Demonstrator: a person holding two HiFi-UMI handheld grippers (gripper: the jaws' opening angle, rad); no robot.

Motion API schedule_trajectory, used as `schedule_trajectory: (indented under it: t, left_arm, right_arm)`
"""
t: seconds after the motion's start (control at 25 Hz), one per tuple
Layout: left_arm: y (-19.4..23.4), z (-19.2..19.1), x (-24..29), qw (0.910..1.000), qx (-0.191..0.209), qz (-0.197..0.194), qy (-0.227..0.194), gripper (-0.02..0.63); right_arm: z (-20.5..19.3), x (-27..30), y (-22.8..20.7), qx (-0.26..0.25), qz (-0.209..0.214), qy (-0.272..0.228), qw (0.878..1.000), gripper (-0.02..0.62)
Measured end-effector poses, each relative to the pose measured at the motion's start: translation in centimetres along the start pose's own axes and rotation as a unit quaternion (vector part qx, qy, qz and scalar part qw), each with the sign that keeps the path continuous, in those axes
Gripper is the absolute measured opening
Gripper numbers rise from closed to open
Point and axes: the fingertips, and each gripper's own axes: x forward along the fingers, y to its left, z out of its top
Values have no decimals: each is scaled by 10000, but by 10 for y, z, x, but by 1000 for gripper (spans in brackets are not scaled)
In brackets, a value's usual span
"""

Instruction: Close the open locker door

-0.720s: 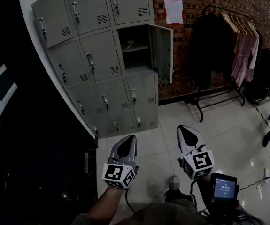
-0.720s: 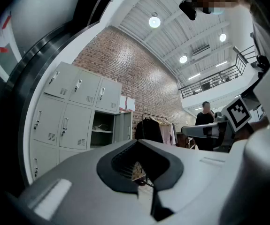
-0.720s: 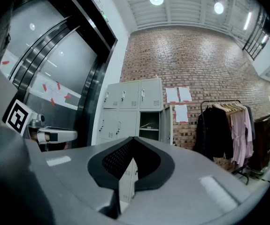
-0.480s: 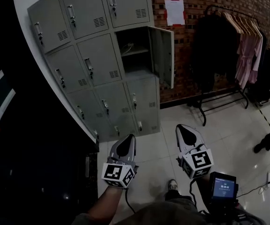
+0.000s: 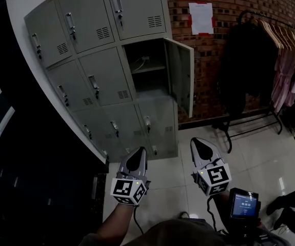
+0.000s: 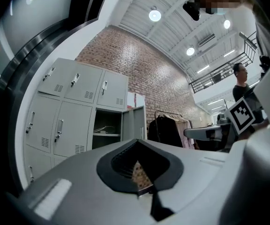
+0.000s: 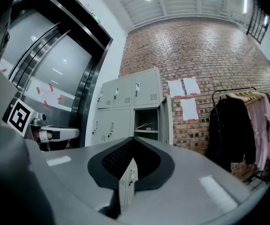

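I am a bit nearer now, so the open locker door on the right side of the lockers looks bigger, but my left gripper and right gripper hang low, well away from it, jaws closed with nothing in them.

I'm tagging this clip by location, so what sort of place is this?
Probably a changing or locker area: a bank of grey metal lockers stands against a red brick wall, beside a black metal clothes rack hung with garments.
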Motion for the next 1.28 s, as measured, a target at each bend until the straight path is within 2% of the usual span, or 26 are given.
schedule_trajectory:
  t: [0.2,0.48,0.72,1.0,1.12,1.28]
  left_arm:
    - [4,-10,43,9999,4,156,50,-11]
    - [35,-30,85,9996,1,176,220,-11]
    - [75,-46,134,9997,-73,-115,180,-11]
    - [126,-44,195,9982,-125,-587,59,-11]
    - [138,-47,212,9968,-134,-783,54,-11]
    - [148,-48,231,9962,-172,-854,40,-11]
  right_arm:
    - [-10,37,-38,54,134,44,9999,-5]
    - [-29,87,-63,139,113,169,9997,-5]
    - [-43,137,-81,10,-180,255,9995,-5]
    - [-38,193,-101,-112,-701,168,9973,-2]
    - [-38,208,-106,-128,-880,117,9960,3]
    - [-40,220,-115,-148,-980,124,9950,3]
